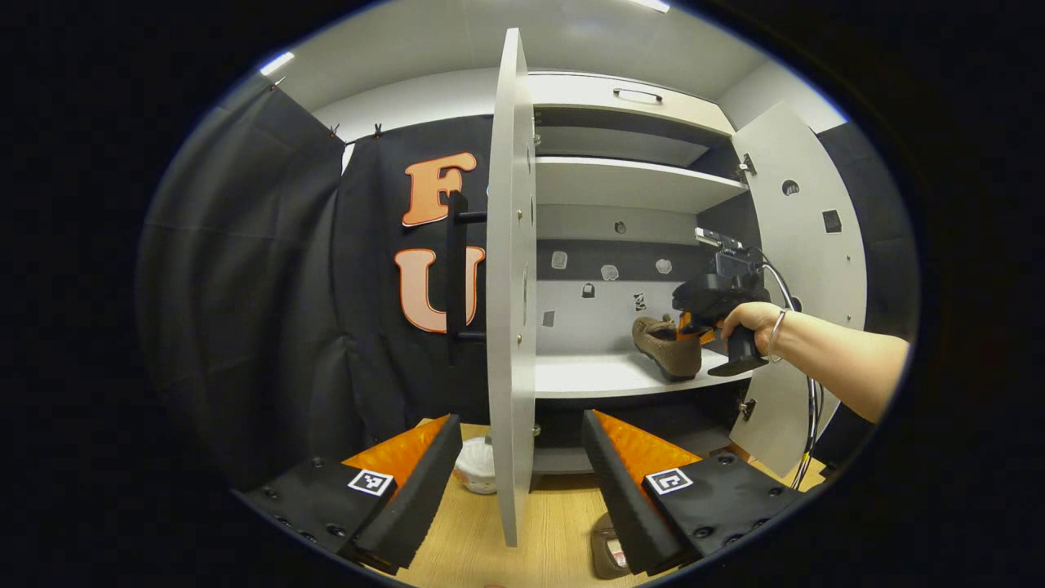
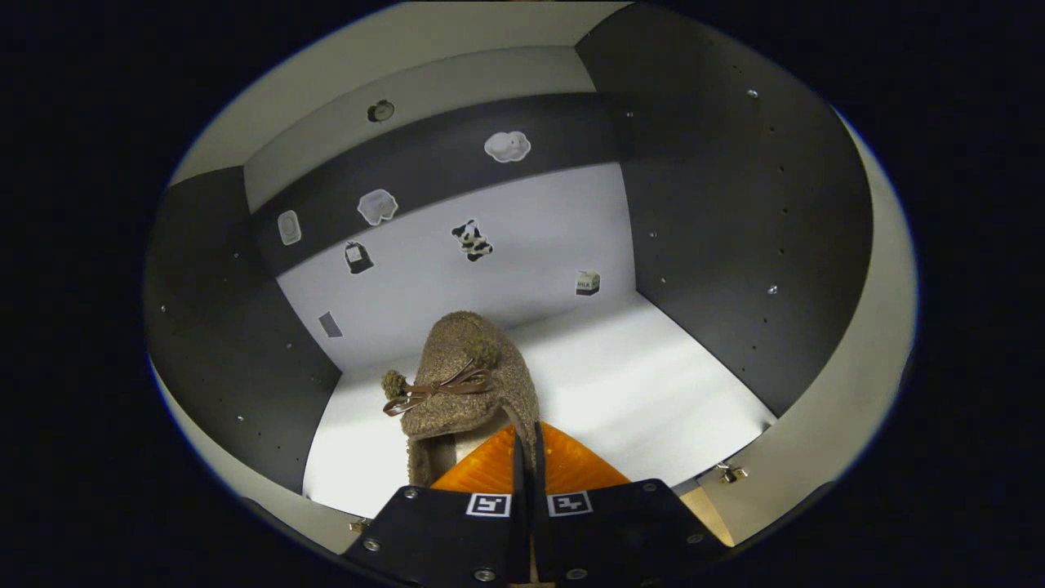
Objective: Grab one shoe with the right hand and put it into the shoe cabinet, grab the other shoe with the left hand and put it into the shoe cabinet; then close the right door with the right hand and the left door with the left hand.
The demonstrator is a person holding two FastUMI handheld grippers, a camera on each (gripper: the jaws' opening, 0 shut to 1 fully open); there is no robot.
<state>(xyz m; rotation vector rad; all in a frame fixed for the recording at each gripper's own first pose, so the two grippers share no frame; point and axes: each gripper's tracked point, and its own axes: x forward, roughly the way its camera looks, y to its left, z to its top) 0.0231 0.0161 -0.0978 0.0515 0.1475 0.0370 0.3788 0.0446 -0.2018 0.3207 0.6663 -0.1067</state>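
Observation:
A fuzzy brown shoe (image 2: 465, 376) with a thin bow rests on the white shelf (image 2: 653, 384) inside the shoe cabinet, toe toward the back wall. My right gripper (image 2: 526, 437) is shut on the shoe's heel rim. In the left gripper view the same shoe (image 1: 665, 347) sits on the middle shelf, and a hand holds the right gripper (image 1: 692, 322) at its heel. My left gripper (image 1: 518, 425) is open, low above the wooden surface, its fingers on either side of the left door's edge (image 1: 510, 286) without touching it. A brownish thing (image 1: 608, 555), partly hidden by a finger, lies below.
Both cabinet doors stand open; the right door (image 1: 808, 245) swings out behind the forearm. The left door carries a black bar handle (image 1: 455, 278). A small white object (image 1: 478, 465) sits on the wooden surface (image 1: 555, 523) by the cabinet base. Stickers dot the cabinet's back wall (image 2: 506, 237).

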